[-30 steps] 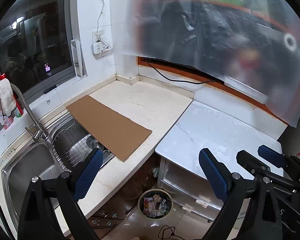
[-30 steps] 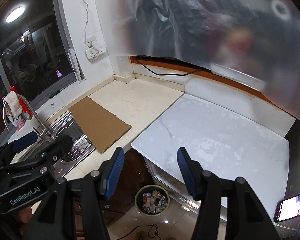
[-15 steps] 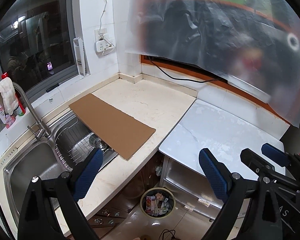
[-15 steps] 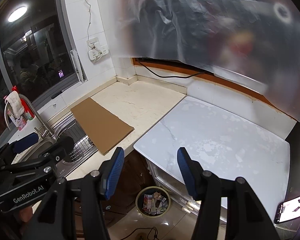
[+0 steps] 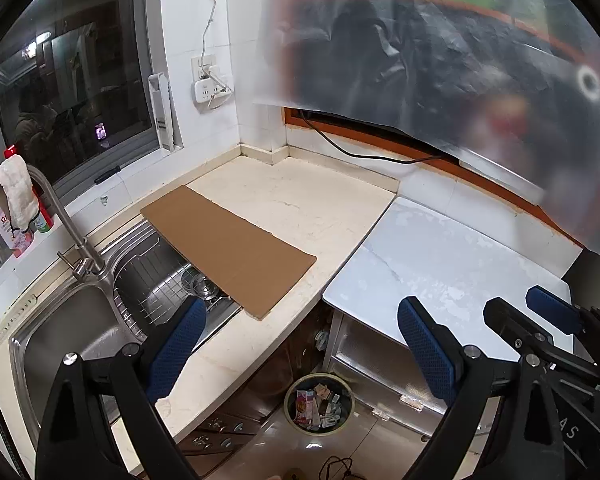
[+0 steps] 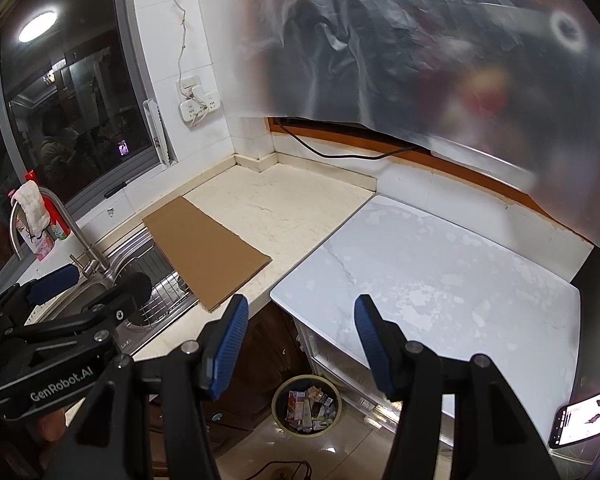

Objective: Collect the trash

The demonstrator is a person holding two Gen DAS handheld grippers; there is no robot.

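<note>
A: What is sitting in the trash bin (image 5: 319,404) right now?

B: You are looking at a round bin on the floor below the counter edge, holding crumpled wrappers and small cartons (image 6: 309,404). Their long axes are pointing every which way, so I cannot tell one direction.

A: And the grippers?

B: You are holding both above the bin. The left gripper (image 5: 300,344) is standing wide open with nothing between its blue pads. The right gripper (image 6: 298,344) is also standing open and empty.

A: Anything around it?

B: A cardboard sheet (image 5: 228,248) is lying flat, overhanging the sink (image 5: 56,332). A phone (image 6: 584,420) is glowing at the white table's (image 6: 440,276) near corner.
</note>
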